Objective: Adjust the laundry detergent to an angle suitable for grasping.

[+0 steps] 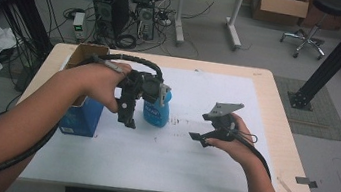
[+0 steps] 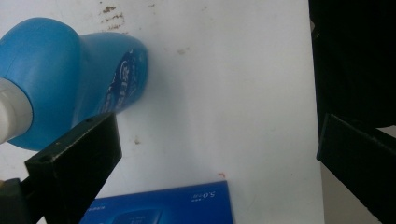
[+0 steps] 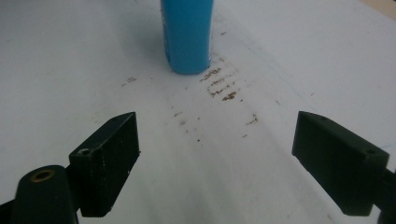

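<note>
Blue plastic marks the bottle (image 1: 157,108), which stands upright on the white sheet (image 1: 190,154) that covers the wooden table (image 1: 281,137), just beside a blue box (image 1: 81,116) on its left. Held over both, the left gripper (image 1: 128,113) hangs tilted downward just above the bottle's near side, its jaws spread wide with nothing between them. Seen from the left gripper view, the bottle (image 2: 74,79) lies at the upper left with a white cap at the edge, and the printed top of the box (image 2: 163,207) sits below between the two black jaws. Well apart to the right, the right gripper (image 1: 201,137) rests low near the sheet and points toward the bottle, its jaws also wide apart and empty. Along the right gripper view, the bottle's base (image 3: 187,35) stands ahead, past a patch of brown specks (image 3: 219,86) on the sheet
</note>
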Available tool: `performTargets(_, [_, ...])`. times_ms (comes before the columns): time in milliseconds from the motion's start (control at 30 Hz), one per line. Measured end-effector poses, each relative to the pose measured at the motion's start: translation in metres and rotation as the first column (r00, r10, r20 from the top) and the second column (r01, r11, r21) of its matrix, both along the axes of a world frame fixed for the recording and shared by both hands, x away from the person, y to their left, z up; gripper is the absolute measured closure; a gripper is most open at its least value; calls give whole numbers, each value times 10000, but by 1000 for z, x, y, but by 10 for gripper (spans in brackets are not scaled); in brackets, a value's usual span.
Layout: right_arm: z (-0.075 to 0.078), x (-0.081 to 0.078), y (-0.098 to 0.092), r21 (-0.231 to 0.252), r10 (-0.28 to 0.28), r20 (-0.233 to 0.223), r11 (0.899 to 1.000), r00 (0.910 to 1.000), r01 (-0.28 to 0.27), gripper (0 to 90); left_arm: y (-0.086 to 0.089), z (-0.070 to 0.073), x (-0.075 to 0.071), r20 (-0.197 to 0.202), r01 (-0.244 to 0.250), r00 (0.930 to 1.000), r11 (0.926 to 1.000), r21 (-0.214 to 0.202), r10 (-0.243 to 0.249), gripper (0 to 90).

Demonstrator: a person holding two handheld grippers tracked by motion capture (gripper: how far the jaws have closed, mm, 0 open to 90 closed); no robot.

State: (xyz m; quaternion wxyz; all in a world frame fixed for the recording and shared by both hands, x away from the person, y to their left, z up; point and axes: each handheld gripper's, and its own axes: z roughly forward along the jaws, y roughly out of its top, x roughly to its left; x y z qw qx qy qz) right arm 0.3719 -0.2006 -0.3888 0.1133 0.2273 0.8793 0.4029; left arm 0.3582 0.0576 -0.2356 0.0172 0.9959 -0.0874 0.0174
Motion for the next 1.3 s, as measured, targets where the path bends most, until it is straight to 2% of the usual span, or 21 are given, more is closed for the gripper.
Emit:
performTargets(167, [-9,2,9,558,-281,436,9981,9987,256,147,1,0,0,-10,10,10000,10000,2,-10,4])
performTargets(300, [-15,5,19,945,-258,607,9953,9978,200,146,1,1,0,-8,3,10000,10000,33,-3,4])
performTargets(567, [-28,14,38,1763,-306,651,9842,9974,186,146,3,1,-2,8,-35,10000,10000,38,35,5])
performTargets(700, [-36,19,49,2314,-266,531,9728,9982,136,146,3,3,-3,62,-28,10000,9998,193,27,5])
performTargets(967, [-43,29,72,2828,-70,535,9591,9985,-84,145,3,8,-4,138,-35,9999,9999,158,32,6])
performTargets(1100, [-44,32,77,2908,-124,494,9568,9987,-25,145,2,12,-6,176,-7,9998,9999,130,5,6])
performTargets(1300, [-45,37,81,3218,-295,473,9467,9984,127,145,3,13,-5,192,-17,9998,9999,134,14,6])
